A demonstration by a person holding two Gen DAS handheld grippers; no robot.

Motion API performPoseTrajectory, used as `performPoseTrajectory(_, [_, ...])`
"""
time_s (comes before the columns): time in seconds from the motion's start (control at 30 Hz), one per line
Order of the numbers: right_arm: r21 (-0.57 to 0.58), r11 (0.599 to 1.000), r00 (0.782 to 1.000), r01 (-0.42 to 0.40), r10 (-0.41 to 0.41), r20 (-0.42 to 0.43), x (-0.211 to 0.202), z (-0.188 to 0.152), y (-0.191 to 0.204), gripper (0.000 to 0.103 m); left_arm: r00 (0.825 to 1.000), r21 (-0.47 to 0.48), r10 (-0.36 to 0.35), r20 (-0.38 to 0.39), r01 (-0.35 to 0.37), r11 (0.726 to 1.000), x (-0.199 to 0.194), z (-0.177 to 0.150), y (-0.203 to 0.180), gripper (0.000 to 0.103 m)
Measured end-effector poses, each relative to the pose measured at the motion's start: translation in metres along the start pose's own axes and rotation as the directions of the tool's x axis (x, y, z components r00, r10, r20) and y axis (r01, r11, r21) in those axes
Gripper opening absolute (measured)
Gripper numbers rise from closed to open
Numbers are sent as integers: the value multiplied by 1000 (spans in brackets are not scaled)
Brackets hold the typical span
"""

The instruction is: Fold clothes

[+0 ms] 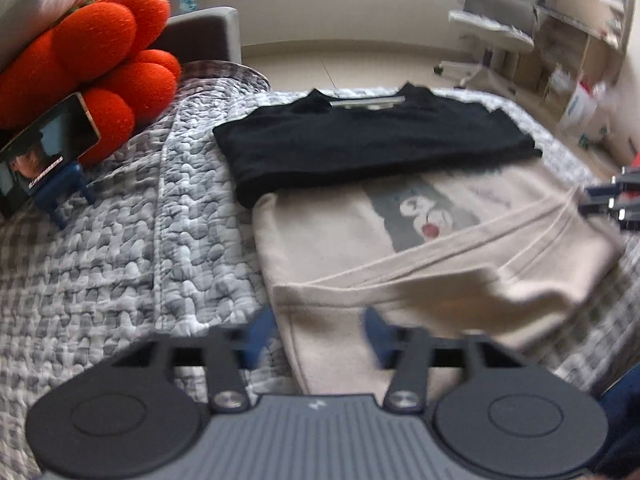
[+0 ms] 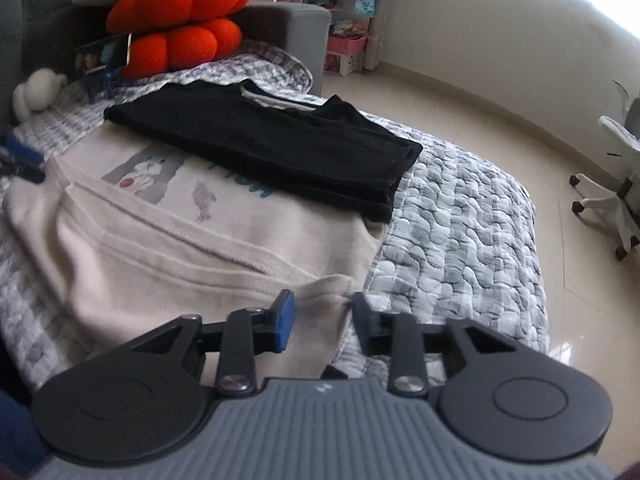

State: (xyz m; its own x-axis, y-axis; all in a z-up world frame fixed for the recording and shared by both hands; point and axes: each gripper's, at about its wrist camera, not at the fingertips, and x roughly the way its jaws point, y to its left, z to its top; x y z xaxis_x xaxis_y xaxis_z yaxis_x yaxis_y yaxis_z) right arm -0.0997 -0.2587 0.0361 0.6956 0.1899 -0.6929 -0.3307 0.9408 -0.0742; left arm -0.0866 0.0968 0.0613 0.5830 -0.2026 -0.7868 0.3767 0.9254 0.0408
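Note:
A beige sweatshirt with a cartoon print lies partly folded on the quilted bed, one flap turned across it. A folded black garment rests on its far end. My left gripper is open at the sweatshirt's near left edge. The cloth lies between the jaws, and the left pad stands over the quilt, clear of the cloth. My right gripper sits at the near right corner, shut on that beige corner, which fills the narrow gap.
Grey-white quilt covers the bed. Orange plush cushions and a phone on a blue stand sit at the head. A white plush toy lies beside them. Tiled floor and an office chair lie beyond the bed's edge.

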Motion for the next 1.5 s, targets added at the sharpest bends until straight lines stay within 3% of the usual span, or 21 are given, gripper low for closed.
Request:
performPoseTrajectory(0.03, [14, 1000, 1000, 1, -1, 9, 0, 0, -1, 7, 1000, 8, 9, -4, -9, 1000, 2, -1, 0, 15])
performPoseTrajectory(0.07, [33, 999, 1000, 0, -1, 26, -2, 0, -2, 7, 1000, 10, 14, 1, -14, 1000, 1, -2, 1, 8])
performPoseTrajectory(0.23, [144, 990, 989, -9, -12, 145, -29, -5, -8, 7, 997, -8, -20, 69, 21, 1000, -17, -6, 11, 5])
performPoseTrajectory(0.4, [297, 953, 965, -65, -15, 261, -64, -10, -17, 7, 988, -116, -98, 118, 112, 987, -39, -9, 30, 4])
performPoseTrajectory(0.53, [319, 943, 943, -93, -20, 333, -100, -22, -11, 7, 972, -158, -154, 180, 183, 970, -67, -21, 36, 4])
performPoseTrajectory(0.73, [299, 946, 921, -123, -4, 390, -159, -55, 7, 7, 951, -96, -185, 248, 214, 972, -115, -53, 20, 2])
performPoseTrajectory(0.93, [278, 956, 954, -93, 6, 298, -164, -91, 25, 2, 978, -75, -135, 159, 148, 986, -114, -87, -1, 0])
performPoseTrajectory(1.13, [287, 956, 971, -64, -7, 238, -147, -98, 24, 3, 990, -46, -84, 111, 89, 995, -104, -90, -8, 1])
performPoseTrajectory(1.23, [281, 957, 979, -75, 17, 203, -143, -104, 25, 16, 994, -34, -70, 87, 73, 997, -103, -92, -11, 2])
performPoseTrajectory(1.4, [323, 943, 988, -80, 32, 153, -136, -119, 23, 16, 998, -83, -57, 25, 59, 995, -94, -96, -11, 13])
performPoseTrajectory(1.43, [324, 943, 988, -80, 33, 148, -135, -121, 24, 17, 998, -92, -58, 19, 60, 994, -93, -97, -11, 19])
performPoseTrajectory(1.5, [300, 951, 990, -72, 32, 134, -136, -124, 27, 32, 998, -102, -61, 6, 61, 993, -90, -99, -12, 33])
